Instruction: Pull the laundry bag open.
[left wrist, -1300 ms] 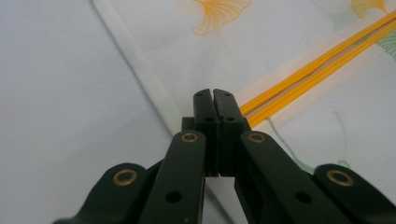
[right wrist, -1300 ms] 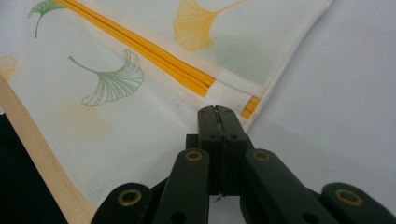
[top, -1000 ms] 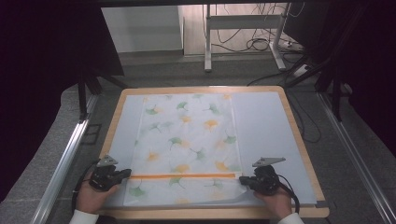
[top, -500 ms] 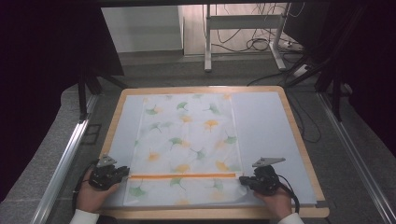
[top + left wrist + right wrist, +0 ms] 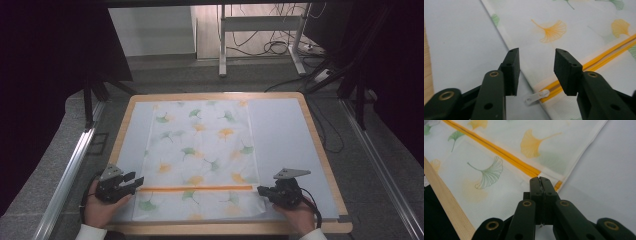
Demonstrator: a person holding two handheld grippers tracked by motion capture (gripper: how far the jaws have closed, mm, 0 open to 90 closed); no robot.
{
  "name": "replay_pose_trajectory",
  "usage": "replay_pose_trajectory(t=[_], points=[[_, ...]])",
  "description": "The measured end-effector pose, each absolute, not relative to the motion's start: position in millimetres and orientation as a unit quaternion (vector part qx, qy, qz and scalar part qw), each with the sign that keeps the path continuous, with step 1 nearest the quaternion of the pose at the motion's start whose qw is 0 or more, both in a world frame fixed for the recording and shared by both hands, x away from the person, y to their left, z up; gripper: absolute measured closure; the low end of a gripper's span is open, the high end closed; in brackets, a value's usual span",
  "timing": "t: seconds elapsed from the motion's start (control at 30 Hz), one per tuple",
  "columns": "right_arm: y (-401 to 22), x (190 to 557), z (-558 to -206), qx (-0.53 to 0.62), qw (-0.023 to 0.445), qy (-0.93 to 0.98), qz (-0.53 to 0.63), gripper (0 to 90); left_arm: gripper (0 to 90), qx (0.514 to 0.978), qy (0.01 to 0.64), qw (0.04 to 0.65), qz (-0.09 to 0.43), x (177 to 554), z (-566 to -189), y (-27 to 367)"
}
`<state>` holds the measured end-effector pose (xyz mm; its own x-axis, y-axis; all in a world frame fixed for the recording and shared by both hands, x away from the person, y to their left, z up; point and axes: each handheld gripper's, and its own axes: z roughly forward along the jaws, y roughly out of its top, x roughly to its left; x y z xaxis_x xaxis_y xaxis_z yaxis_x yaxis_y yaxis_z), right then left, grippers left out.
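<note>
Lying flat, leaf-printed mesh bag (image 5: 200, 160), orange zipper (image 5: 195, 188)

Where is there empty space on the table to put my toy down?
The widest bare patch of blue mat lies right of the ginkgo-print zipper bag, up to the wooden rim. A narrower strip runs along its left side. The near corners are crowded by the left gripper and right gripper.

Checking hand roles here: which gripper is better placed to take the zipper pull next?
Left. The left gripper is open with the white zipper pull lying between its jaws, while the right gripper is shut at the zipper's far end.
</note>
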<state>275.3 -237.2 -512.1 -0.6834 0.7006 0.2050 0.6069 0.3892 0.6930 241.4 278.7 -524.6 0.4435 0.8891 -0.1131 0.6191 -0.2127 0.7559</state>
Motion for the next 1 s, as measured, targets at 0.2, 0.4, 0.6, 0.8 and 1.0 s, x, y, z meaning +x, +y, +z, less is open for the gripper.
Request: replay_pose_trajectory(t=[0.2,0.4,0.6,0.8,1.0], points=[[-254.0,275.6,-503.8,0.401,0.094,0.812,0.414,66.3,50.9,0.759,0.495,0.384,0.178,244.3,-524.2,275.1],[-274.5,282.7,-502.1,0.427,0.132,0.791,0.419,51.9,44.6,0.744,0.508,0.391,0.192,255.6,-525.4,276.7],[-291.6,290.3,-505.0,0.446,0.153,0.779,0.412,47.5,42.8,0.74,0.514,0.391,0.187,260.0,-525.9,278.1],[-293.3,291.1,-505.8,0.447,0.153,0.781,0.409,45.7,41.7,0.74,0.513,0.392,0.188,258.4,-525.5,278.6],[-289.3,290.8,-507.5,0.438,0.152,0.791,0.399,44.5,41.2,0.743,0.507,0.397,0.185,256.9,-524.9,278.0]])
